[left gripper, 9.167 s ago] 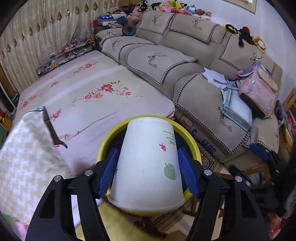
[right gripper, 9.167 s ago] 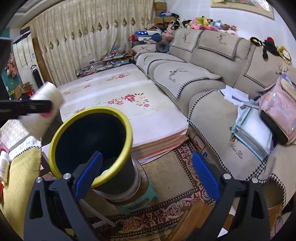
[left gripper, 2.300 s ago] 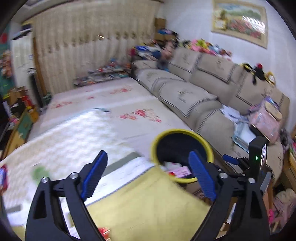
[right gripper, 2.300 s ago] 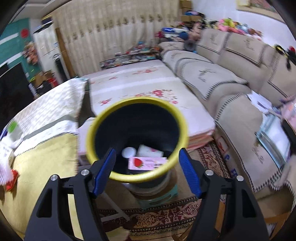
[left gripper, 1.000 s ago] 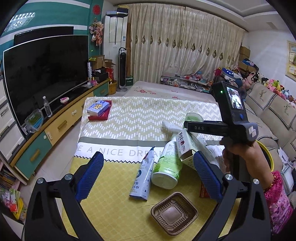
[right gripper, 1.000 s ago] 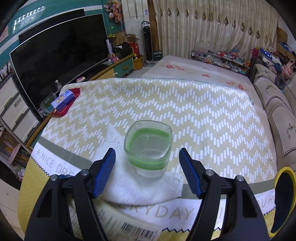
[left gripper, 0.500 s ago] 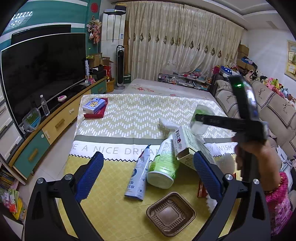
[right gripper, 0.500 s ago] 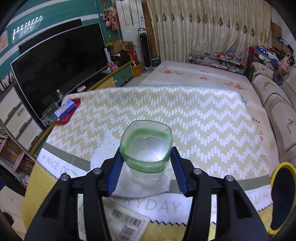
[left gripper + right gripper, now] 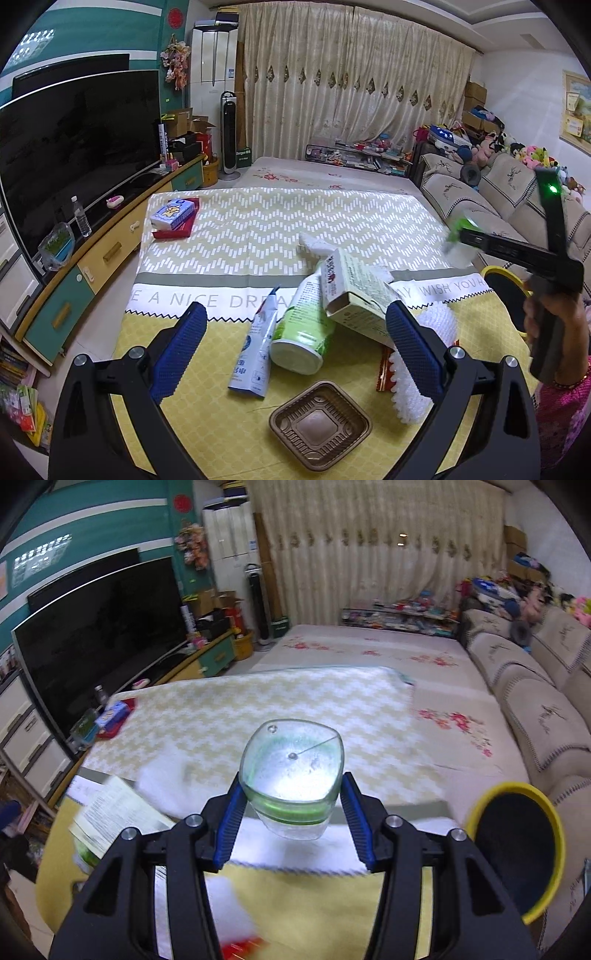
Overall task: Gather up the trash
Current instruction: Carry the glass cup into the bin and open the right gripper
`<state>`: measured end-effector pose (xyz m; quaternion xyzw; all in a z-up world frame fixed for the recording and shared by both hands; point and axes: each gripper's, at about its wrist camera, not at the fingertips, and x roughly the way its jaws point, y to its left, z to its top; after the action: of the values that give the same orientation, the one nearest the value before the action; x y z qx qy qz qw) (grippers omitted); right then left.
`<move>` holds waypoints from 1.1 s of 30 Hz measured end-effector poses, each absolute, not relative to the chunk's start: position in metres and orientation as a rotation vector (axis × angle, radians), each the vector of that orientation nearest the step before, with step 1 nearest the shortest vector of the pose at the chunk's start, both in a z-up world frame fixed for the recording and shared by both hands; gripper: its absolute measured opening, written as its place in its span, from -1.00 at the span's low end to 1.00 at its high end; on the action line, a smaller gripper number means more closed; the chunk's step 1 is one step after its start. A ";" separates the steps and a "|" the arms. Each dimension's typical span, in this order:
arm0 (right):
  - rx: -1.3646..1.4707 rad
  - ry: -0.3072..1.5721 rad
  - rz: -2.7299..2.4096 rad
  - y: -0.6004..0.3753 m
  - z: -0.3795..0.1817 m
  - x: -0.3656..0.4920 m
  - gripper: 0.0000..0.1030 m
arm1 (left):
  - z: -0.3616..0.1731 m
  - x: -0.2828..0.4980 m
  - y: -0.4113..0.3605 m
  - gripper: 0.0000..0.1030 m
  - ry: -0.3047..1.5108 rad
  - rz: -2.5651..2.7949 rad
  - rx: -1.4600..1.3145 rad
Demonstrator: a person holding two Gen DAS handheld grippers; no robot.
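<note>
While the left gripper hangs wide open and empty over the table litter, the right gripper clamps the cup aloft, presumably for the bin.

Green, yellow and blue
Clear cup with green band; yellow-rimmed black bin; blue-padded fingers; yellow zigzag surface.

Clear glossy plastic cup, matt woven tablecloth (ribbed brown plastic tray).
</note>
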<state>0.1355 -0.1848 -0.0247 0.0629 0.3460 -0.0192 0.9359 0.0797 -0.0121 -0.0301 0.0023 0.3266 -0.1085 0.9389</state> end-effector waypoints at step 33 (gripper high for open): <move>0.285 0.814 -0.515 -0.396 -0.123 0.052 0.34 | -0.074 0.081 -0.099 0.86 0.801 -0.318 0.111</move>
<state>0.0518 -0.3962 -0.1226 0.1364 0.3900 -0.2469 0.8765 0.0810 -0.0991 -0.0741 0.0536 0.3879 -0.1542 0.9071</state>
